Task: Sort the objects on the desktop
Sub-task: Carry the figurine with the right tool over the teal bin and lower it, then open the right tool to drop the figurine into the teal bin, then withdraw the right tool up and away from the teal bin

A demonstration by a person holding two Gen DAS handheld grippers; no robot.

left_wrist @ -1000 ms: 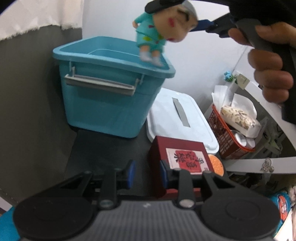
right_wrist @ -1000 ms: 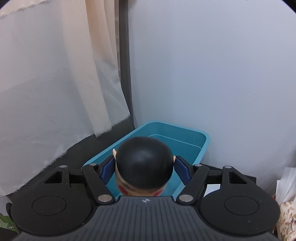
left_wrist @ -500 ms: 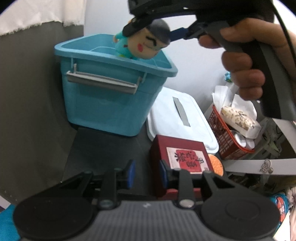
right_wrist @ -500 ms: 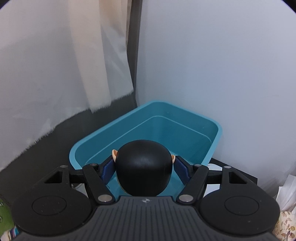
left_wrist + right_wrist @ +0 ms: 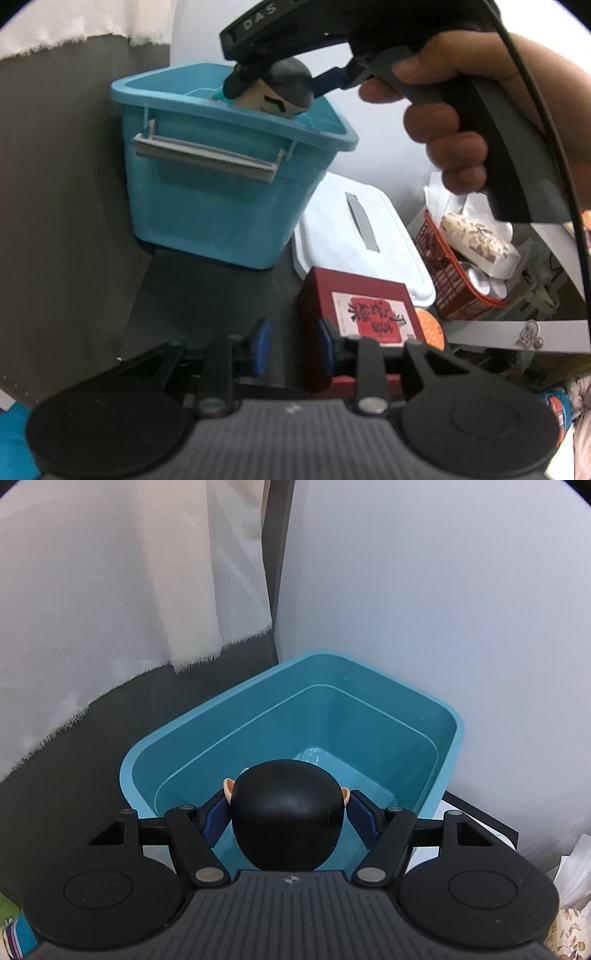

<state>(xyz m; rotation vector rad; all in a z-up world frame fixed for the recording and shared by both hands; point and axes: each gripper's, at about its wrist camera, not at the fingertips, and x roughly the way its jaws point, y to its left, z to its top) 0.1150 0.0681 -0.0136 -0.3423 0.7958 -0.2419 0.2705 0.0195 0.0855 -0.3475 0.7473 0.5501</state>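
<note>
Teal bin (image 5: 207, 192) hides doll's (image 5: 280, 90) body.

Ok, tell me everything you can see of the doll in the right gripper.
The doll is a small cartoon figure with a big glossy black-haired head, skin-tone face, drawn eyebrow, small ears and a teal outfit, mostly hidden; it looks like hard plastic or vinyl. The right gripper clamps its head from both sides with blue pads. It hangs tilted, face toward the left wrist camera, body dipped below the rim of the blue bin. No contact with the bin shows.
</note>
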